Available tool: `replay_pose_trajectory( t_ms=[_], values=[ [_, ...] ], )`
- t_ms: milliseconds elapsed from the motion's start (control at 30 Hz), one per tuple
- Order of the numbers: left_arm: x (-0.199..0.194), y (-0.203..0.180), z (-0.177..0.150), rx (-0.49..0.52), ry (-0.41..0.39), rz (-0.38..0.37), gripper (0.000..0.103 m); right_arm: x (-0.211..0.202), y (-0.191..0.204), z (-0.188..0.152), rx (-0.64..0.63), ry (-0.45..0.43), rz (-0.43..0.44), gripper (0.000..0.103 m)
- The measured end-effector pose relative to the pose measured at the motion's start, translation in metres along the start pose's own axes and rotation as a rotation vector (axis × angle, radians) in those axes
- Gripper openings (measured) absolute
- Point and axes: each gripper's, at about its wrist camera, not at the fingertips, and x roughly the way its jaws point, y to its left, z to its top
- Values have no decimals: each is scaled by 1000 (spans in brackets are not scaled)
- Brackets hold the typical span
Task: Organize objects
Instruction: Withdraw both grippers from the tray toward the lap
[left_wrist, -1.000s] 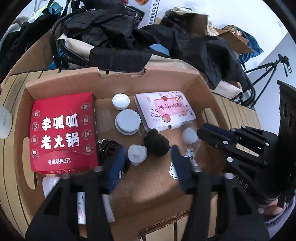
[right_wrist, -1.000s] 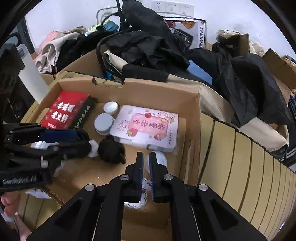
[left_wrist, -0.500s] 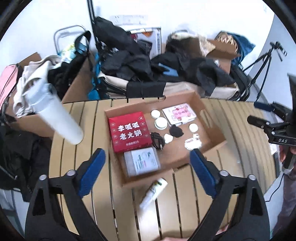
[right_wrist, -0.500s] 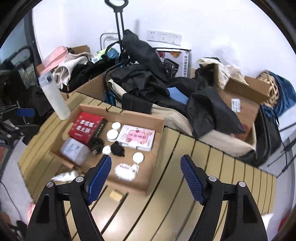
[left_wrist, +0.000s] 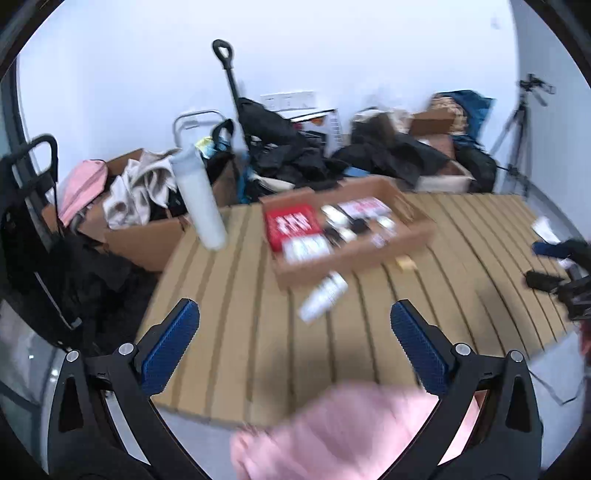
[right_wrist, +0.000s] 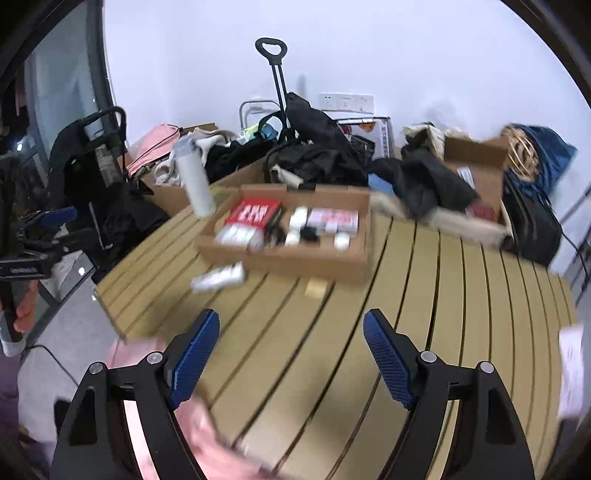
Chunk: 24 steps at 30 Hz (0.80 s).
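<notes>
A slatted wooden bench (right_wrist: 424, 314) carries an open cardboard box (right_wrist: 295, 258), the landmark for everything here. To the left of the box stands a tall white bottle (right_wrist: 194, 177), upright beside the box's left end. Inside the box, at its left, lies a red carton (right_wrist: 255, 212) with a pale packet (right_wrist: 240, 234) just in front of it; several small white caps and a dark lump sit in the middle, and a pink-and-white pack (right_wrist: 334, 219) lies toward the right. By this showing most of the sorting looks done, but two things lie outside, just in front of the box's near wall: a white tube (right_wrist: 218, 278) on its side toward the left, and a small tan block (right_wrist: 316, 288) further right. These, and perhaps the bottle, seem to be what is left. The left tongs (left_wrist: 295, 328) stand wide apart and are opening, with nothing between them; the right tongs (right_wrist: 290, 336) are likewise spread, opening and empty. Both hover over bare bench well in front of the box. The left wrist view alone shows a tripod (left_wrist: 517, 133) far to the right of the box and the other tongs at its right edge. The right wrist view alone shows a hand (right_wrist: 22, 310) at the far left gripping a handle, and a white paper (right_wrist: 570, 373) at the far right edge. Pink cloth, blurred, fills the bottom of both views.
</notes>
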Motion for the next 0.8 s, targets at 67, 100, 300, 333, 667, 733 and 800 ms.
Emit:
replay_pose_trajectory(
  t_ms=[67,100,300,333,667,733,800],
  values=[
    [-18,-12,-31,14,-11,15,103,-8,15,-48,36,5,18,84],
    [-25,-19,-46,26,-5,27,103,-8,19,-63,54,21,18,84],
    [-52,-38,-78,-26,-8,-76,103,-6,47,-122,12,120,28,84],
    [-52,-41,-78,-17,-5,-65,103,-5,47,-126,20,125,37,84],
    [-23,-40,-77,-23,21,-103,103,-5,43,-131,123,106,126,84],
    [-1,-36,-69,15,30,-115,103,7,44,-131,91,138,107,83],
    [28,-32,-56,85,26,-143,103,20,40,-128,102,164,117,83]
  ],
)
